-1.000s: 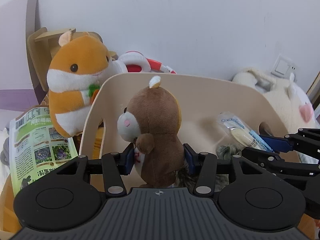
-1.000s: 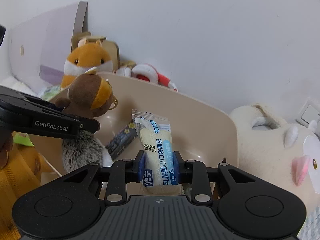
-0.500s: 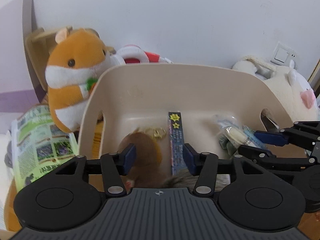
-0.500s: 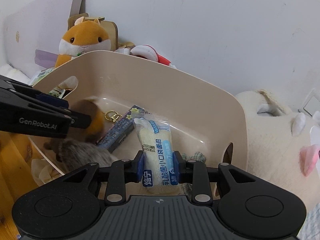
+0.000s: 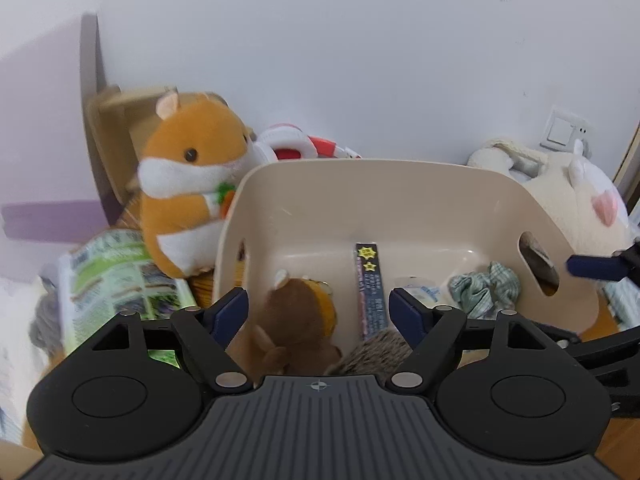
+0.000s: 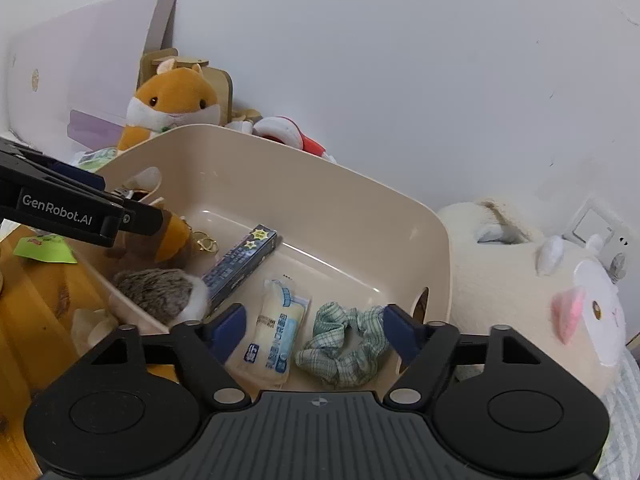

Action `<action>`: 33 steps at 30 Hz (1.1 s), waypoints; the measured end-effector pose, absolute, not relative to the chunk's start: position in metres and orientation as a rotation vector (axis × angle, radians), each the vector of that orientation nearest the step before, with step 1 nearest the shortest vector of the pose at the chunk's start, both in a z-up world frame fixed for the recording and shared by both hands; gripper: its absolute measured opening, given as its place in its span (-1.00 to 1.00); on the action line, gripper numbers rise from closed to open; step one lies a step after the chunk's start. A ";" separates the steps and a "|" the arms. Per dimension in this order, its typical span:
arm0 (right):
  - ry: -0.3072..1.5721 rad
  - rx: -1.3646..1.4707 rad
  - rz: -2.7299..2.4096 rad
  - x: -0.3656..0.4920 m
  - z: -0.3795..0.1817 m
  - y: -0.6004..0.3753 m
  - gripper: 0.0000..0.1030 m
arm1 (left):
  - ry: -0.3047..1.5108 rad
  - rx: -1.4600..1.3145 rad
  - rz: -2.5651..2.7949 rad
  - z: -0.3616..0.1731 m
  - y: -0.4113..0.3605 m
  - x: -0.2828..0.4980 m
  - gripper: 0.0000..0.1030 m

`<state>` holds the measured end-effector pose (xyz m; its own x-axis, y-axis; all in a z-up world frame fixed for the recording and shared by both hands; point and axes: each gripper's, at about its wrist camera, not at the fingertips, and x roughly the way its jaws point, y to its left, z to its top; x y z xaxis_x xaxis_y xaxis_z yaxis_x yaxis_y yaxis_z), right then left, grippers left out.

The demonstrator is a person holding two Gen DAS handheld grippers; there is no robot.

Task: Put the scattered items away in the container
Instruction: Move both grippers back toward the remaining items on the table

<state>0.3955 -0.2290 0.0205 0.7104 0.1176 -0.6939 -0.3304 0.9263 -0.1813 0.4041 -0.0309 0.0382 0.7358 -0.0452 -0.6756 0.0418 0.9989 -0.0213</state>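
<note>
A beige plastic tub (image 5: 360, 184) (image 6: 304, 184) stands in front of me. Inside lie a small brown plush (image 5: 298, 320) (image 6: 168, 240), a grey furry toy (image 6: 160, 294) (image 5: 376, 346), a dark blue starred box (image 5: 370, 288) (image 6: 242, 262), a white snack packet (image 6: 274, 332) (image 5: 416, 286) and a green checked scrunchie (image 6: 342, 344) (image 5: 486, 288). My left gripper (image 5: 318, 314) is open and empty above the brown plush. My right gripper (image 6: 312, 326) is open and empty above the packet and scrunchie.
A large orange hamster plush (image 5: 188, 184) (image 6: 168, 108) sits left of the tub beside a green printed leaflet (image 5: 116, 276). A big cream plush (image 6: 532, 280) (image 5: 572, 204) lies right of the tub. A red-and-white toy (image 5: 292, 146) sits behind it by the wall.
My left gripper opened and the brown plush dropped into the tub. My right gripper opened and the snack packet now lies on the tub floor. Both grippers rose slightly.
</note>
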 end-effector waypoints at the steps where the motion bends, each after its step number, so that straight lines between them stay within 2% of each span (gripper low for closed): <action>1: 0.739 -0.303 0.251 0.392 0.023 -0.229 0.59 | 0.732 0.004 -0.044 0.040 -0.031 0.400 0.54; 13: 0.603 -0.228 0.246 0.313 0.057 -0.234 0.96 | 0.628 0.050 -0.097 0.062 -0.021 0.311 0.63; 26: 0.537 -0.202 0.250 0.204 0.042 -0.229 1.00 | 0.621 0.191 -0.215 0.031 -0.035 0.216 0.63; 33: 0.536 -0.205 0.270 0.169 0.036 -0.227 1.00 | 0.637 0.170 -0.242 0.013 -0.032 0.184 0.63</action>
